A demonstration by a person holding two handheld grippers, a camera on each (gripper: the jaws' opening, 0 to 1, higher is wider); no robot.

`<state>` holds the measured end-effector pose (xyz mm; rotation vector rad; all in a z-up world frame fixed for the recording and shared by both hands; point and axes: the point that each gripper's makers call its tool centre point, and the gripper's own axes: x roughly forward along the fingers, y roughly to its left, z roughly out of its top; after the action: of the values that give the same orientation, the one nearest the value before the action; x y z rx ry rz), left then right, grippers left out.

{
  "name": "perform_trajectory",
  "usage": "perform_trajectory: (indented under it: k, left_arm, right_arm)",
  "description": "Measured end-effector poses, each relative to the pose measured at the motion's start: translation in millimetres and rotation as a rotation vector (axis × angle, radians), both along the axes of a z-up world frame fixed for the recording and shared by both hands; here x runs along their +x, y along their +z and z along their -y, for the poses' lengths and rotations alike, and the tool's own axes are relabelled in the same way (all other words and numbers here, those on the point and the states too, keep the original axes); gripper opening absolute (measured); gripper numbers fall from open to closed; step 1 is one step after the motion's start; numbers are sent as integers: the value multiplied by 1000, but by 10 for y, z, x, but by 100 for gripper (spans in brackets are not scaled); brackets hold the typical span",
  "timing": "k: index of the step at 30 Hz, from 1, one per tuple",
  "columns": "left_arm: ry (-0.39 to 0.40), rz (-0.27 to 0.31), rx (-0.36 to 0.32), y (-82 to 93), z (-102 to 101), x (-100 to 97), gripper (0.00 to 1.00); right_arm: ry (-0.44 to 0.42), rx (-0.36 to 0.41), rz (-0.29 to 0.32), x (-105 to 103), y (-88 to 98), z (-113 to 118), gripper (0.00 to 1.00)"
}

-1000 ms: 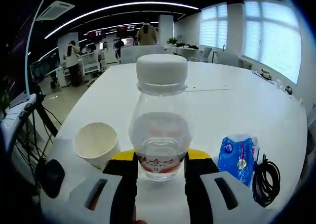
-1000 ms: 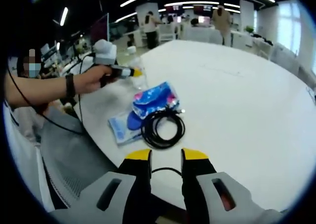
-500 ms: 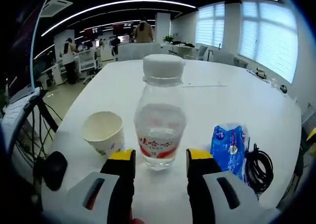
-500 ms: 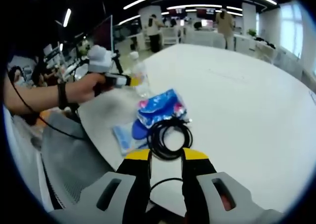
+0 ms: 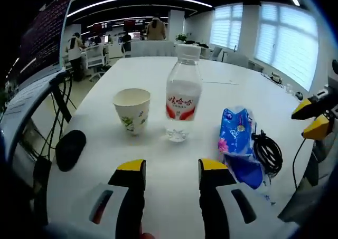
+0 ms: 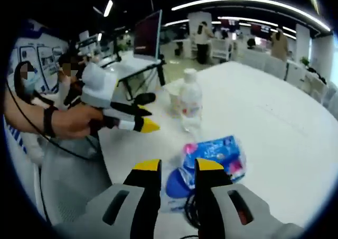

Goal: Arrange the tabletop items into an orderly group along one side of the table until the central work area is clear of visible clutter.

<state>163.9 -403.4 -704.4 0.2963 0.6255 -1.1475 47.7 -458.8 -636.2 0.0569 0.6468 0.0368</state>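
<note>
Rising from the near edge of the left gripper view, the left gripper (image 5: 171,168) stands with its yellow-tipped jaws apart and nothing between them, over the bare white table (image 5: 158,154); beyond them, a clear water bottle (image 5: 183,94) with a red label and white cap stands upright, with a paper cup (image 5: 132,109) just beside it on the left; further left, near the table edge, lies a black mouse (image 5: 70,149); to the right of the bottle lies a blue tissue pack (image 5: 235,139), touching a coiled black cable (image 5: 267,152) on its right, with a blue-and-clear packet (image 5: 244,171) nearer; far back, people stand among office desks. In the right gripper view, the right gripper (image 6: 177,166) is also parted and empty, hovering just above the packet (image 6: 177,185) and the tissue pack (image 6: 215,153); further off stand the bottle (image 6: 190,106) and the cup (image 6: 173,99); at left, a hand (image 6: 74,122) holds the left gripper (image 6: 142,118), jaws apart.
</note>
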Motion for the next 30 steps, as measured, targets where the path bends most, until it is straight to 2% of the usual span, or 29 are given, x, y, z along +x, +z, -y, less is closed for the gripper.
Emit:
perform_trajectory:
  k: [6, 11, 17, 22, 30]
  left_arm:
    - [30, -23, 12, -39, -285, -22, 39]
    - [68, -45, 14, -69, -483, -1, 39]
    - [98, -62, 13, -92, -642, -15, 39]
    - [109, -77, 3, -99, -632, -44, 39]
    - [97, -89, -12, -120, -580, -69, 39]
  right_arm:
    - [130, -63, 20, 662, 55, -174, 22]
    - [199, -103, 14, 1081, 33, -266, 21]
    - [223, -136, -39, 1390, -82, -322, 19]
    - [241, -153, -71, 1604, -187, -375, 19]
    - [239, -265, -117, 1945, -308, -289, 18]
